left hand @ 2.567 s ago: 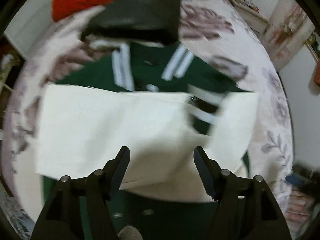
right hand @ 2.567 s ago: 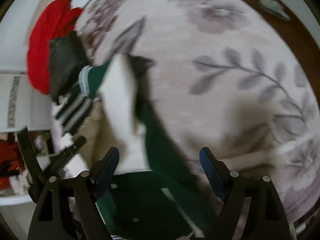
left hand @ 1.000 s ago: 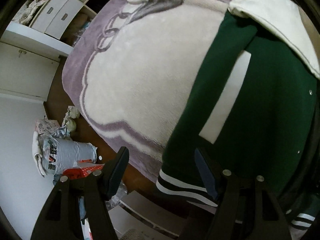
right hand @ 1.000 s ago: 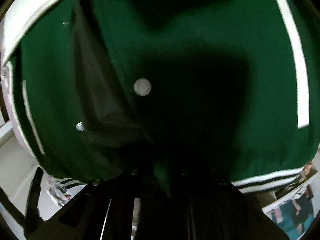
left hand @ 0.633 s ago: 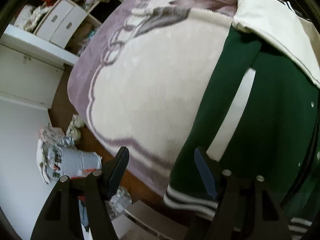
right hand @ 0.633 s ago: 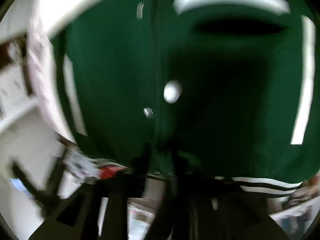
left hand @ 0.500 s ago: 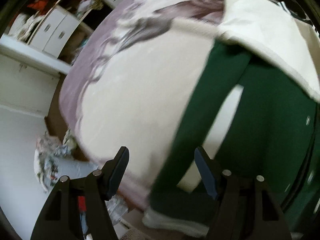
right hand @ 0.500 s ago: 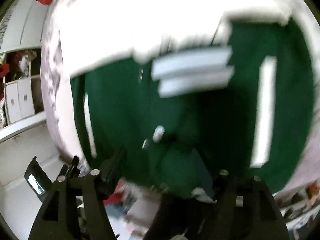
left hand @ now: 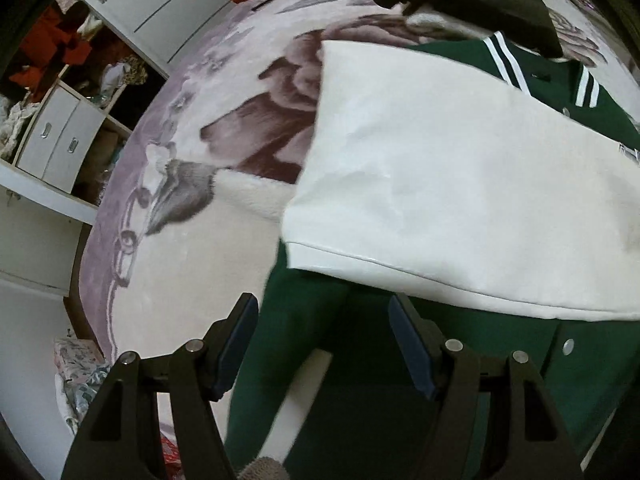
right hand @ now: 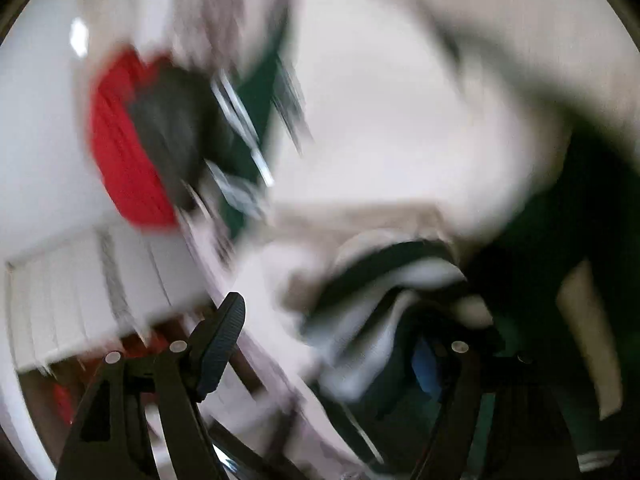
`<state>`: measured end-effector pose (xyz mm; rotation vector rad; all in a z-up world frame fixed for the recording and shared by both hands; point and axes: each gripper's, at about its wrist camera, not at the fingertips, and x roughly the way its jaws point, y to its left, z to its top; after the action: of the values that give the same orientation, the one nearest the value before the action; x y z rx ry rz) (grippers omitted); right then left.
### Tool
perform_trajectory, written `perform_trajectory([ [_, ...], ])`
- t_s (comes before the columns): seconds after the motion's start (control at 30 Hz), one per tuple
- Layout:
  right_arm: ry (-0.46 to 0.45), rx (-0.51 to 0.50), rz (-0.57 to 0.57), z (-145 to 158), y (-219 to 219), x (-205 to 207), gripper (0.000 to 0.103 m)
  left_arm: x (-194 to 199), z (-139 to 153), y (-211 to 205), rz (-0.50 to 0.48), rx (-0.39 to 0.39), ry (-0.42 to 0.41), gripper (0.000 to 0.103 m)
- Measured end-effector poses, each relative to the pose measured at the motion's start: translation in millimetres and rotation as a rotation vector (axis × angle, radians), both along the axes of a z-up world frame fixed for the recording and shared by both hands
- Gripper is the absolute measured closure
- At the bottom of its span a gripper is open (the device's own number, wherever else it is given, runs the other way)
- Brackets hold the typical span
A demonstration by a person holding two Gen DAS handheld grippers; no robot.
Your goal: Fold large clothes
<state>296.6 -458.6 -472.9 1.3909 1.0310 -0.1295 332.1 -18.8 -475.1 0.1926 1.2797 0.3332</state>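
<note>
— Where does the varsity jacket lie?

— On the floral blanket of the bed, green body flat, its long axis running from the near hem away to the striped collar. A white sleeve is folded across the chest, crosswise to that axis.

— And the left gripper?

— It hangs over the green lower front, jaws wide apart, holding nothing.

— The right gripper?

— That view is badly blurred. Its jaws stand apart, with bunched striped cuff or hem fabric between them; whether it grips cannot be told. A red garment and a black one lie beyond the collar.
</note>
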Motion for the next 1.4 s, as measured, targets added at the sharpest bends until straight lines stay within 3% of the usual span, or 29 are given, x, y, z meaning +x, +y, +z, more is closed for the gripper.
perform_trajectory([
  [0.07,0.010,-0.124,-0.003,21.8,-31.1,-2.6,0.025,0.2,-1.9,-5.1,-0.010,-0.002,0.005,0.037],
  [0.13,0.051,-0.184,0.065,31.9,-48.3,-0.5,0.025,-2.4,-2.8,-12.1,-0.020,-0.002,0.006,0.037],
  [0.3,0.149,-0.333,0.304,29.8,-37.5,9.9,0.025,-12.1,-7.1,-24.9,-0.040,-0.010,0.019,0.037],
  [0.37,0.203,-0.341,0.388,9.0,1.6,5.3,0.025,-15.7,-4.9,-26.3,-0.045,-0.012,0.011,0.037],
  [0.43,0.232,-0.334,0.448,3.1,14.3,0.4,0.025,-21.6,2.2,-25.6,-0.040,-0.030,-0.006,0.037],
  [0.6,0.305,-0.339,0.551,29.8,-21.0,-33.0,0.025,-55.5,16.1,-31.4,-0.019,-0.093,0.001,0.037],
  [0.73,0.373,-0.303,0.577,30.6,-68.4,-47.8,0.025,-89.1,12.5,-54.1,0.009,-0.098,0.050,0.037],
  [0.83,0.364,-0.264,0.597,11.2,-96.2,-27.9,0.025,-113.6,4.1,-77.5,0.047,-0.061,0.083,0.037],
  [1.0,0.284,-0.223,0.731,-28.2,-108.3,25.4,0.025,-154.0,-19.9,-116.5,0.166,0.043,0.134,0.037],
  [1.1,0.234,-0.207,0.888,-43.1,-88.8,37.7,0.025,-170.6,-39.1,-136.3,0.258,0.089,0.176,0.037],
  [1.2,0.238,-0.153,1.051,-70.3,-46.5,34.7,0.025,-180.3,-51.6,-146.4,0.365,0.058,0.209,0.037],
  [1.27,0.235,-0.177,1.118,-91.1,-20.8,30.6,0.026,-182.3,-51.0,-155.5,0.398,0.045,0.196,0.037],
  [1.33,0.231,-0.249,1.132,-105.2,-14.2,24.9,0.049,-181.7,-47.3,-167.8,0.388,0.055,0.191,0.037],
  [1.4,0.255,-0.300,1.091,-123.0,-30.8,14.1,0.049,-182.4,-45.1,-179.9,0.375,0.049,0.189,0.037],
])
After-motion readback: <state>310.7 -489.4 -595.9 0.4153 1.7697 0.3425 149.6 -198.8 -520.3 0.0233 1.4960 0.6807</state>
